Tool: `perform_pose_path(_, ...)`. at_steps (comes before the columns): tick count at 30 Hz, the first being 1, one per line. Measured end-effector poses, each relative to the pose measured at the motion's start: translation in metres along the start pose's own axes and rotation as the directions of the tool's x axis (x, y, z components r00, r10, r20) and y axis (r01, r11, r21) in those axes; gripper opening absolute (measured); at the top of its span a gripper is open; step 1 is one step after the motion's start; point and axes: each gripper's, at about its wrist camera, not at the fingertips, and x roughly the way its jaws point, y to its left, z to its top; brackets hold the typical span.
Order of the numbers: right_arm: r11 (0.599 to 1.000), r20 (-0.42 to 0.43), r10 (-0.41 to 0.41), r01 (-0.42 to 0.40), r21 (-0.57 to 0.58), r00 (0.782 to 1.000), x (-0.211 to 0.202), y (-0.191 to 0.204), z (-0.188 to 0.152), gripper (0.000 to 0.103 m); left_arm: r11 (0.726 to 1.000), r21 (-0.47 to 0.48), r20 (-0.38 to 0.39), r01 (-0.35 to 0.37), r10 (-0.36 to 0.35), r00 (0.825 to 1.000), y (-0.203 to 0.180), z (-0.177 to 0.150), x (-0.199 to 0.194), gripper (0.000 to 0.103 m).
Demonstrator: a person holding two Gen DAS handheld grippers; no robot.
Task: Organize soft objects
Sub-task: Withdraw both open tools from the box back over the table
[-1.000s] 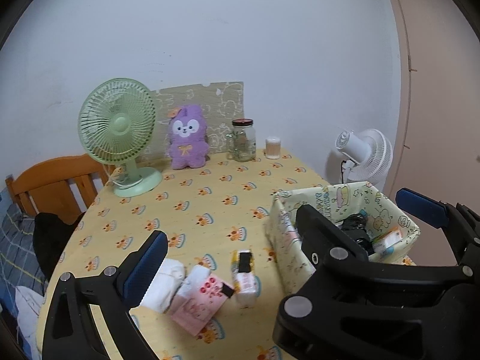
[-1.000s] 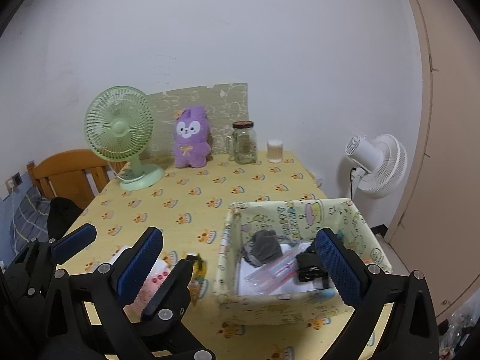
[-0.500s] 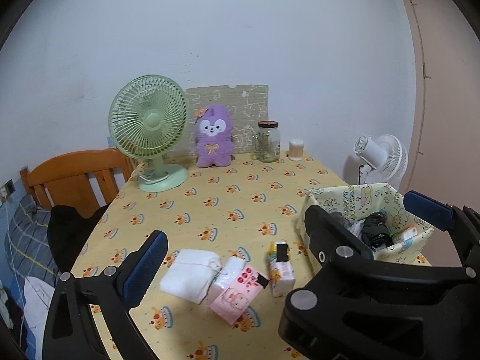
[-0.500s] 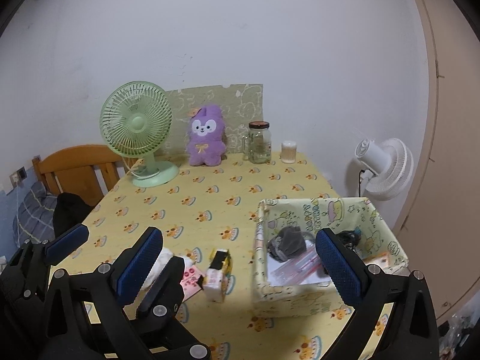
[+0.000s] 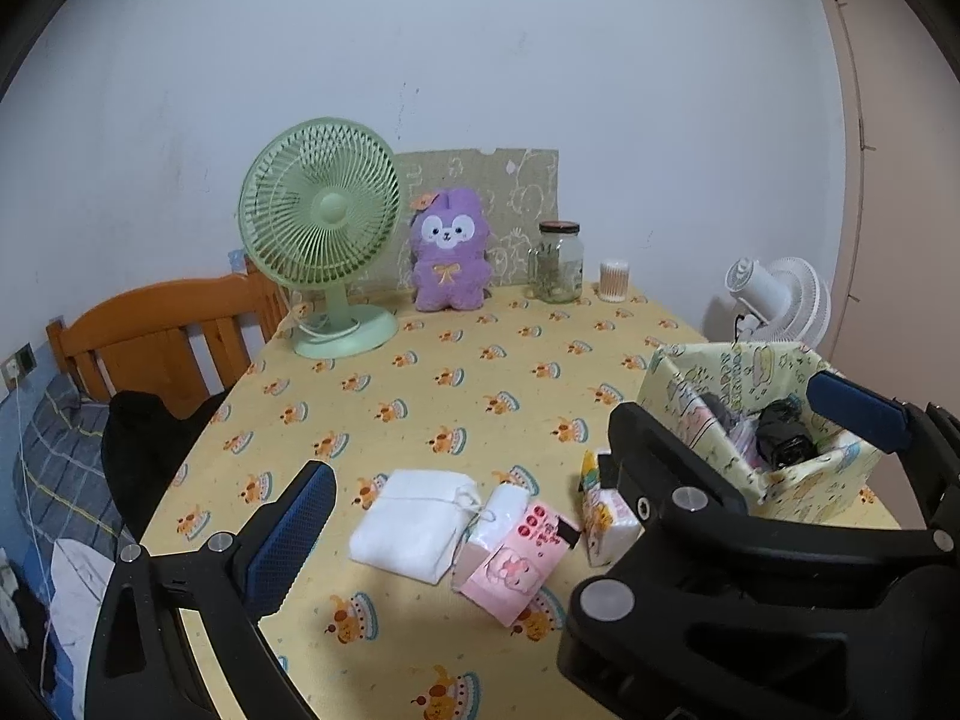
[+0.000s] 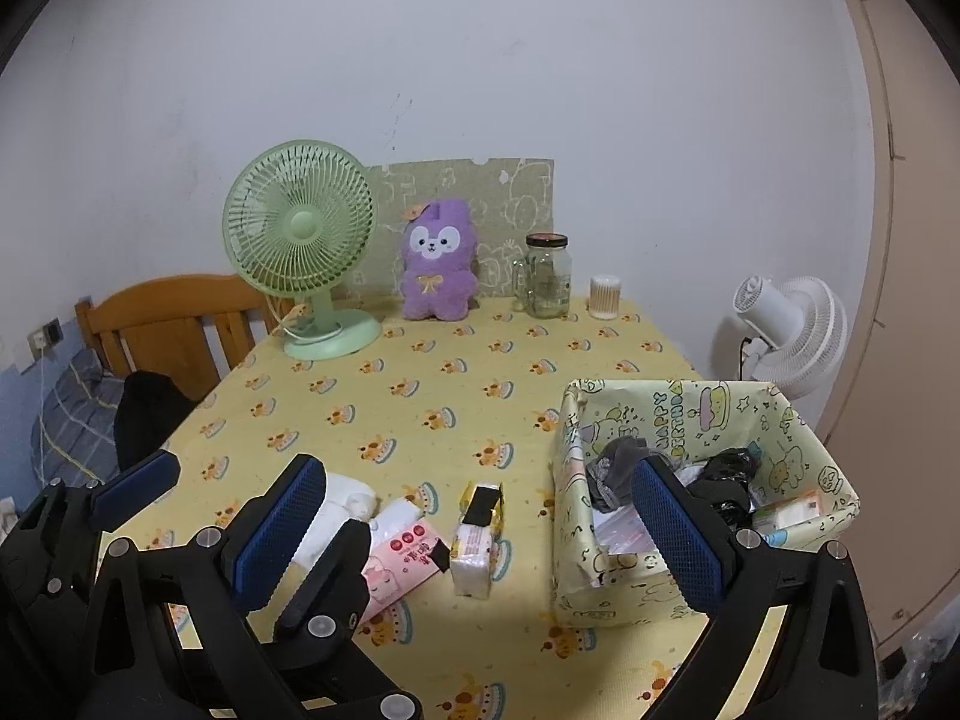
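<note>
Tissue packs point(image 5: 606, 519) lie beside the paper-lined box point(image 6: 798, 450), so we hover both claws, left point(image 5: 558, 483) and right point(image 6: 474, 531), spread empty.

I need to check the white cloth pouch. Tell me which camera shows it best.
The left wrist view: the white cloth pouch lies fully visible beside the pink tissue pack. In the right wrist view a finger of the left gripper hides most of it.
</note>
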Motion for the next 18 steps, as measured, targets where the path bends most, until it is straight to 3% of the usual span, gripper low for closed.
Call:
perform_pose_path(8,1.0,0.002,0.003,-0.003,0.008,1.0,0.011,0.008,-0.013,0.102,1.0,0.0,-0.02,0.007,-0.007,1.0,0.008,-0.014,0.01,0.102)
perform_pose_path(18,1.0,-0.084,0.018,-0.018,0.003,0.996,0.042,0.016,-0.029,0.09,1.0,0.002,-0.084,-0.01,0.01,0.996,0.016,-0.028,0.035,0.1)
